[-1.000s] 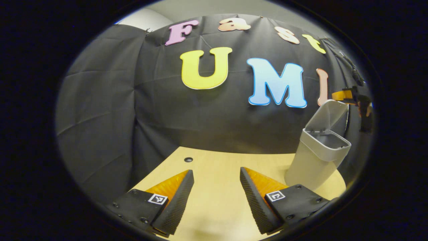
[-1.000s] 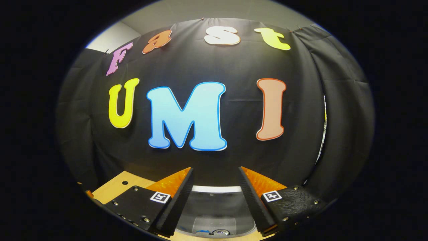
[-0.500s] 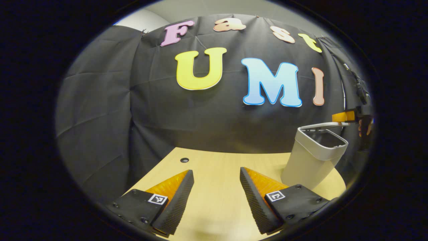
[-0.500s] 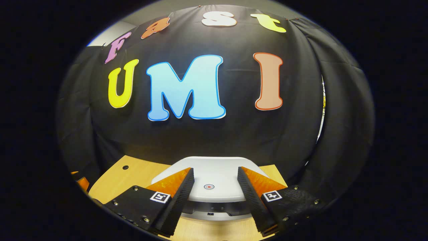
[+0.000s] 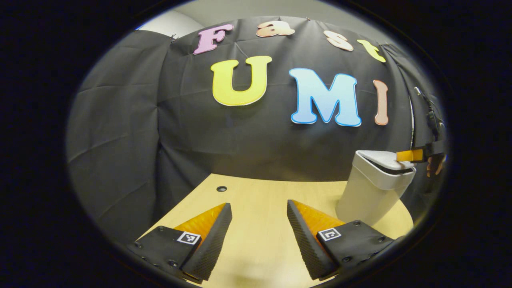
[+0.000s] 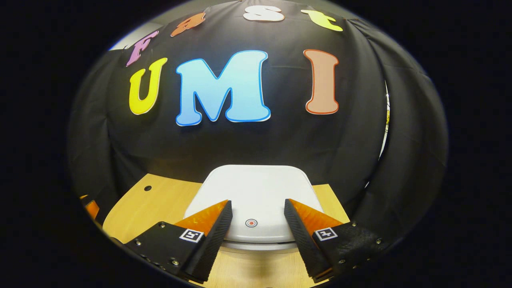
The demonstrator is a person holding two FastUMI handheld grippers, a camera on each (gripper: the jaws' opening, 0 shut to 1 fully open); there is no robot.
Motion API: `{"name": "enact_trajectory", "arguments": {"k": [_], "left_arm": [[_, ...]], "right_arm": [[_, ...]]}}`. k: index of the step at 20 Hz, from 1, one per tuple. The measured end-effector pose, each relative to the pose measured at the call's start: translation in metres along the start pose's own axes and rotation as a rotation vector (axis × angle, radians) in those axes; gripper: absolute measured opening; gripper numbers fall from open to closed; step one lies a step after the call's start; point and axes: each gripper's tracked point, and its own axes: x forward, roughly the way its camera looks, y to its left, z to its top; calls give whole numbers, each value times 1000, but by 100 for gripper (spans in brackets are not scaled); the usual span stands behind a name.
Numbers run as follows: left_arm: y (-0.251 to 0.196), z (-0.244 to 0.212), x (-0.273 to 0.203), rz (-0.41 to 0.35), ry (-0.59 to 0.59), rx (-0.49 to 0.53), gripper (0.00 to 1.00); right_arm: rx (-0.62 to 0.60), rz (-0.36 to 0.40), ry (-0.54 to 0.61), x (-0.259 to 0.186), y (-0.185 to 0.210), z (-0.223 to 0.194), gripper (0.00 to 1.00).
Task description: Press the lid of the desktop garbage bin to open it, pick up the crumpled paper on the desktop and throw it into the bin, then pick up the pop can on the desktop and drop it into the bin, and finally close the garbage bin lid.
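The white desktop bin (image 5: pixel 370 192) stands at the table's right end, its lid (image 5: pixel 380 159) lowered onto the rim with a thin dark gap at the near side. In the right gripper view the lid (image 6: pixel 256 188) lies almost flat just below me, with a small red round mark (image 6: pixel 251 223) near its front edge. My right gripper (image 6: pixel 257 202) is open and its fingers rest over the lid, one on each side of the mark. From the left gripper view, one finger (image 5: pixel 410 155) of that gripper lies on the lid. My left gripper (image 5: pixel 259 204) hovers open above the table, left of the bin.
The light wooden table (image 5: pixel 256 248) has a small dark hole (image 5: pixel 221 188) near its back edge. Black cloth walls close the booth behind and on both sides. A hand (image 5: pixel 434 166) holds the right gripper beyond the bin.
The bin lid has swung down from upright to nearly flat on the rim, with my right gripper lowering on top of it. My left gripper has stayed almost still.
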Motion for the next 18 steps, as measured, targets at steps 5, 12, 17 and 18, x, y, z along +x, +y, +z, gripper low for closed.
{"name": "enact_trajectory", "arguments": {"k": [5,12,17,18], "left_arm": [[-2,-4,-4,2,9,5,92],[-7,-9,-2,-4,19,-2,92],[-9,-10,1,-12,22,-5,92],[-10,-10,3,-13,22,-5,92]], "right_arm": [[-12,-7,2,0,1,-7,86],[-15,-12,-43,-1,-1,-10,86],[-29,-37,-108,1,-2,-12,86],[-37,-43,-116,3,-2,-13,87]]}}
